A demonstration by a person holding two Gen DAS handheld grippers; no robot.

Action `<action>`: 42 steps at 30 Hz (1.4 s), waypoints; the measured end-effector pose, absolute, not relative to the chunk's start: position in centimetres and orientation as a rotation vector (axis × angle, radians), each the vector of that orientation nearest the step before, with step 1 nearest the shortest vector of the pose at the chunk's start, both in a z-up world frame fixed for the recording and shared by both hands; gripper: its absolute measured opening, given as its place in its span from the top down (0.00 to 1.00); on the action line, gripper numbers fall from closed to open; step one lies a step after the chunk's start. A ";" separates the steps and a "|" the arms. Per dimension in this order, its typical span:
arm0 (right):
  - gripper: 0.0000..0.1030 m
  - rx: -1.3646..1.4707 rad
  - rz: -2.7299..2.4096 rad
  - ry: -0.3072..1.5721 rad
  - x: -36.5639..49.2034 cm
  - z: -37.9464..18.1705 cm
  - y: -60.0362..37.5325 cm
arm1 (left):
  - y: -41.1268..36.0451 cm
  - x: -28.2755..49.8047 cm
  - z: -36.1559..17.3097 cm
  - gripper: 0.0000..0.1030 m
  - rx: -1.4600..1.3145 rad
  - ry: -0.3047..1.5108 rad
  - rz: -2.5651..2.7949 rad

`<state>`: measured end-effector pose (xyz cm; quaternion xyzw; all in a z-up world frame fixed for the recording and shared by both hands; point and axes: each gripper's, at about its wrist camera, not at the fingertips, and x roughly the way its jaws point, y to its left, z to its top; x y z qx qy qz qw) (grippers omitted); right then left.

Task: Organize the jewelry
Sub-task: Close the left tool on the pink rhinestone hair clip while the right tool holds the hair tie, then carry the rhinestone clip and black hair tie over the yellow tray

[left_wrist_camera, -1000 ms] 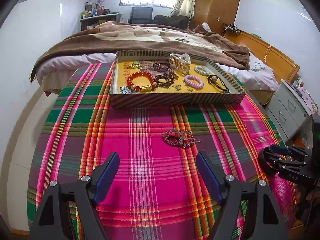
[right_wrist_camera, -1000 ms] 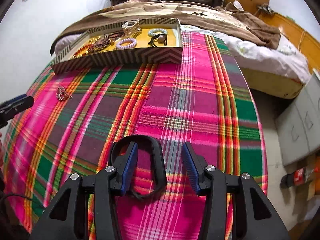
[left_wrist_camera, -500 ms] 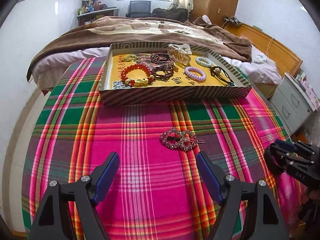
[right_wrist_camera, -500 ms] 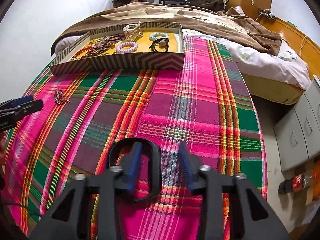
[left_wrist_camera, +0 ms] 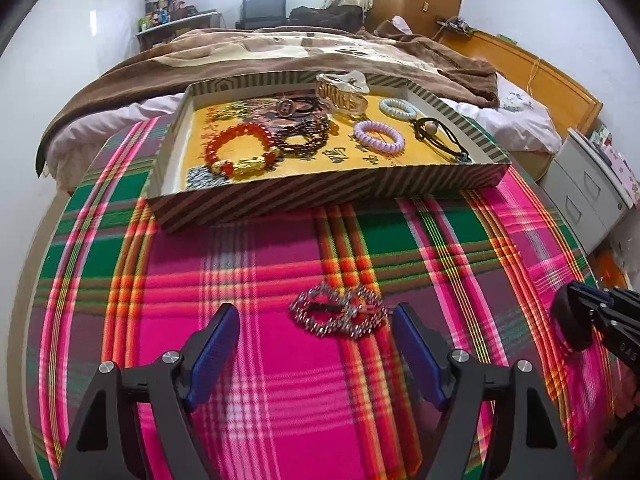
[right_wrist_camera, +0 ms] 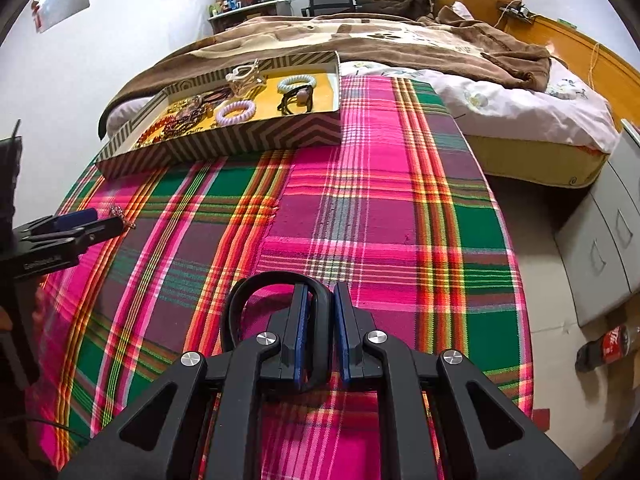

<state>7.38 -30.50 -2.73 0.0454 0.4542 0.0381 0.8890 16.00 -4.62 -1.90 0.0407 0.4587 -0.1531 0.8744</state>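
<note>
A striped tray (left_wrist_camera: pixel 320 194) at the far side of the plaid table holds a red bead bracelet (left_wrist_camera: pixel 240 148), a purple coil tie (left_wrist_camera: pixel 379 136) and other jewelry. A rhinestone hair clip (left_wrist_camera: pixel 340 315) lies on the cloth just ahead of my open left gripper (left_wrist_camera: pixel 314 340), between its fingers' line. My right gripper (right_wrist_camera: pixel 320 320) is shut on the side of a black band (right_wrist_camera: pixel 244 300) near the table's front edge. In the right wrist view the tray (right_wrist_camera: pixel 240 142) is far left, and the left gripper (right_wrist_camera: pixel 72 224) hides most of the clip.
A bed with a brown blanket (left_wrist_camera: pixel 320 52) lies behind the table. Grey drawers (right_wrist_camera: pixel 608 232) stand to the right of the table, and a cola bottle (right_wrist_camera: pixel 608 350) lies on the floor. The right gripper with the band shows at the right edge in the left wrist view (left_wrist_camera: pixel 592 320).
My right gripper closed on the black band. My left gripper moved forward toward the hair clip and the tray, staying open.
</note>
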 end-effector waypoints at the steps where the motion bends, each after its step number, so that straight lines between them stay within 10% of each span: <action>1: 0.87 0.096 0.079 0.941 7.4 -2.6 -30.5 | -4.7 16.1 -2.0 0.21 0.090 0.958 -0.317; 11: 0.87 0.116 0.082 0.916 7.3 -1.9 -30.7 | -5.9 16.3 -2.3 0.19 0.132 0.929 -0.292; 18: 0.87 0.124 0.077 0.916 7.2 -2.0 -30.8 | -5.9 16.0 -1.8 0.61 0.114 0.917 -0.325; 42: 0.87 0.127 0.071 0.850 8.4 0.8 -31.1 | -3.9 15.7 2.7 0.61 0.095 0.811 -0.300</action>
